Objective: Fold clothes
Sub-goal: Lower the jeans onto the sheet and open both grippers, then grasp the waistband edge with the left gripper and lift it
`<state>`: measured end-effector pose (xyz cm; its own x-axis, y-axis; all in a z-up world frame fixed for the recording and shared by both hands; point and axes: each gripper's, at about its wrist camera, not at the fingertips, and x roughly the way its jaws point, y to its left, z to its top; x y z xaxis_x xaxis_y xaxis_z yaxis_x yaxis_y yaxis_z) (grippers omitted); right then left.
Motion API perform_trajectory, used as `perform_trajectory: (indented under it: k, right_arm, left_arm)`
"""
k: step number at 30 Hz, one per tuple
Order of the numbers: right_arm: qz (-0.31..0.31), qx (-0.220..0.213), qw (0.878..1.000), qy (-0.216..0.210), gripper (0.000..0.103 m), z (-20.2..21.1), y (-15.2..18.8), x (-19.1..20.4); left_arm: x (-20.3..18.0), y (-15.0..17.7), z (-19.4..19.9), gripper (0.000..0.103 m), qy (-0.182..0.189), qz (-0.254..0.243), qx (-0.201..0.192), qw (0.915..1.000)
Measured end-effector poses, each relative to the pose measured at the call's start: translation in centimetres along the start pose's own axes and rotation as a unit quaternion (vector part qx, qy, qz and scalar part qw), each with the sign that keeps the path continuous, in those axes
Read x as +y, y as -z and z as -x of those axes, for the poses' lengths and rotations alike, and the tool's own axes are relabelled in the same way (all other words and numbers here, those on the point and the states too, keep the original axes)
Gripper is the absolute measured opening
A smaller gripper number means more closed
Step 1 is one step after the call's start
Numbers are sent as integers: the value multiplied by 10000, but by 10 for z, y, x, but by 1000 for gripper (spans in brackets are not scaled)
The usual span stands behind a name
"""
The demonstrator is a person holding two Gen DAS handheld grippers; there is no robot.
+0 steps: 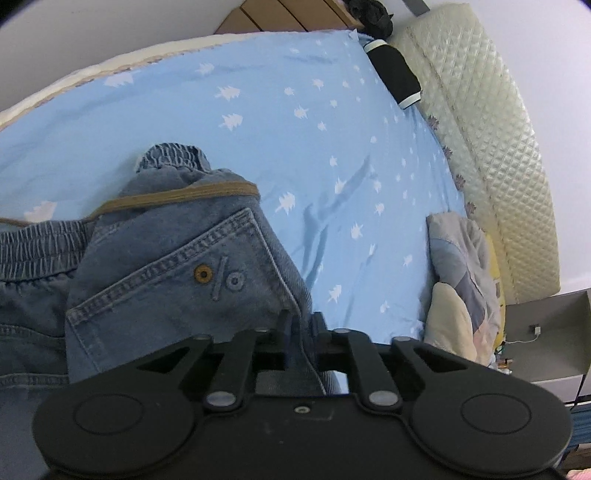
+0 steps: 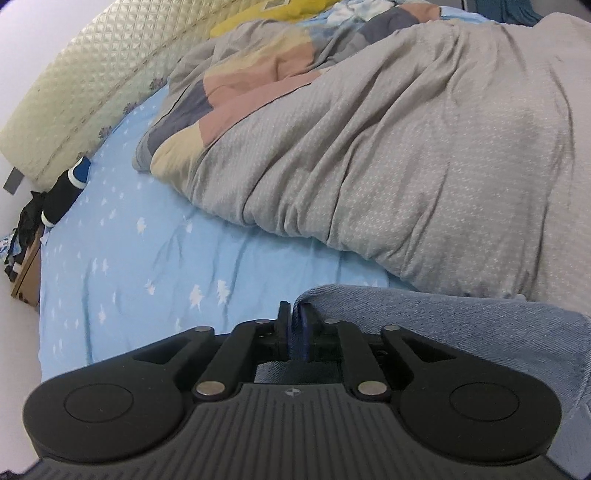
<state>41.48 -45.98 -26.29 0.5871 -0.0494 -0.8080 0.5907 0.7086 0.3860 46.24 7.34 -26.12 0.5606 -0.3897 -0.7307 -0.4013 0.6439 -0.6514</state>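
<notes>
Blue denim jeans (image 1: 177, 266) lie on the light-blue bed sheet (image 1: 295, 129), back pocket up, with the elastic waistband and a brown drawstring at the far side. My left gripper (image 1: 301, 321) is closed on the jeans' right edge, with denim filling the narrow gap between its fingers. In the right wrist view, a fold of the same jeans (image 2: 443, 332) rises from the lower right. My right gripper (image 2: 294, 314) pinches that fold between its fingers, just above the sheet (image 2: 129, 258).
A rumpled grey patchwork duvet (image 2: 406, 147) covers the bed beyond the right gripper. A black rolled garment (image 1: 393, 74) lies by the quilted cream headboard (image 1: 491, 129). A grey side table (image 1: 546, 332) stands at the right, and a cardboard box (image 1: 280, 14) is past the bed.
</notes>
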Motion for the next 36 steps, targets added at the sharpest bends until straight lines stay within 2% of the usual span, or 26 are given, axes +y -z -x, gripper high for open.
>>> perform_trajectory:
  k: [2,4,6,8,11,15,18,23,26,32,36]
  right_arm:
    - [-38,17,10000,-41,24,3,0,0]
    - [-36,23,10000,-37,28,9,1,0]
    - [-10,33,10000,-24,32,18,4,0]
    - [2,23,10000,11,39,28,7,0]
    - [44,12,10000,85,41,46,15,-1]
    - [36,13,9998,215,42,79,34,-4]
    - [22,84,9994,347,43,98,58,-11]
    - [-294,299,9964,736,42,128,106,-25]
    - [-578,322,9946,795,42,153,130,-32]
    - [-246,435,9924,1123,42,172,150,-32]
    - [-287,392,9924,1128,43,187,167,-36]
  left_arm:
    - [-4,0,5,27,-106,-77,-77,9999]
    - [-6,1,13,37,-175,-136,-165,9996]
    - [-3,1,23,38,-188,-129,-214,9995]
    - [5,1,35,41,-181,-104,-230,9995]
    - [27,3,58,47,-247,-22,-367,9990]
    - [65,5,89,47,-425,213,-609,9970]
    - [105,5,101,46,-819,490,-673,9932]
    - [155,4,111,46,-1197,533,-595,9896]
    - [176,4,115,47,-1172,446,-684,9898]
    - [214,2,113,47,-1342,439,-727,9873]
    - [231,7,112,48,-1383,511,-666,9868]
